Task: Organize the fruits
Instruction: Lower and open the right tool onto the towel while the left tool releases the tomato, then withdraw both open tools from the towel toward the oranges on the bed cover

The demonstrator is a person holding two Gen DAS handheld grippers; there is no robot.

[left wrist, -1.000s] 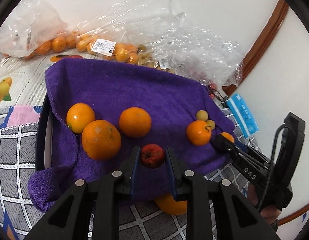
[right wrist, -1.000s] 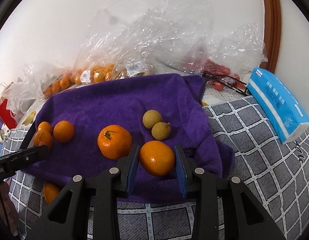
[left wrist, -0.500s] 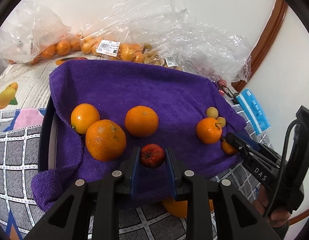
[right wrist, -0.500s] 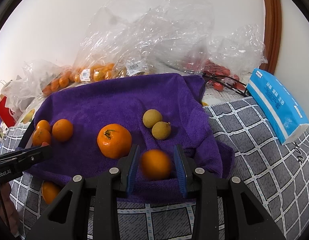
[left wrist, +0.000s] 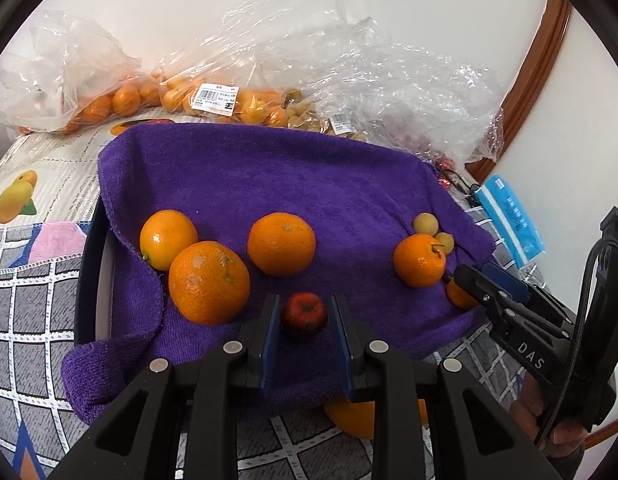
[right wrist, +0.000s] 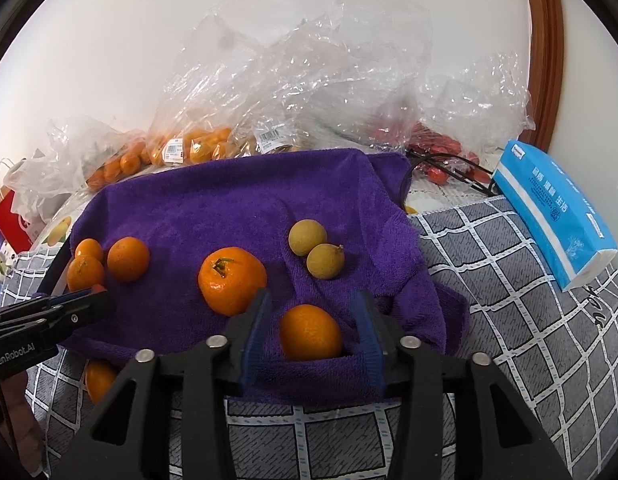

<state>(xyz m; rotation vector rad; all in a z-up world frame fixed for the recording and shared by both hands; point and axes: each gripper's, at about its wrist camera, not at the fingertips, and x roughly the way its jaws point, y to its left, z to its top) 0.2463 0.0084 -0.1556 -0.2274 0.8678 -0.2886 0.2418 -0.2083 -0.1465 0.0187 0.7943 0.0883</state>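
Between the blue pads of the left gripper (left wrist: 303, 322) sits a small red fruit (left wrist: 304, 313) on the near edge of the purple towel (left wrist: 293, 184) — there is a gap on either side of it, so the jaws stand released around it rather than pinching. Just left of that gripper lies a large orange (left wrist: 208, 282), touching a smaller orange (left wrist: 167, 233) behind it; a third orange (left wrist: 281, 243) rests apart, toward the middle of the towel.

Over on the towel's right side the right gripper (right wrist: 313, 334) is spread wide as well, with a small orange (right wrist: 311, 333) lying free between its pads, clear of both and nested in a fold of cloth. Beside its left finger is a stemmed orange (right wrist: 232, 280), and just behind that two pale yellow-green round fruits (right wrist: 317, 249) touch each other.

Off the towel — on the grey checked cloth (right wrist: 505, 280) near its front edge — another orange (right wrist: 99, 380) lies partly hidden. Clear plastic bags (right wrist: 293, 92) of fruit are heaped along the wall behind, and a blue tissue pack (right wrist: 553, 216) sits at the far right
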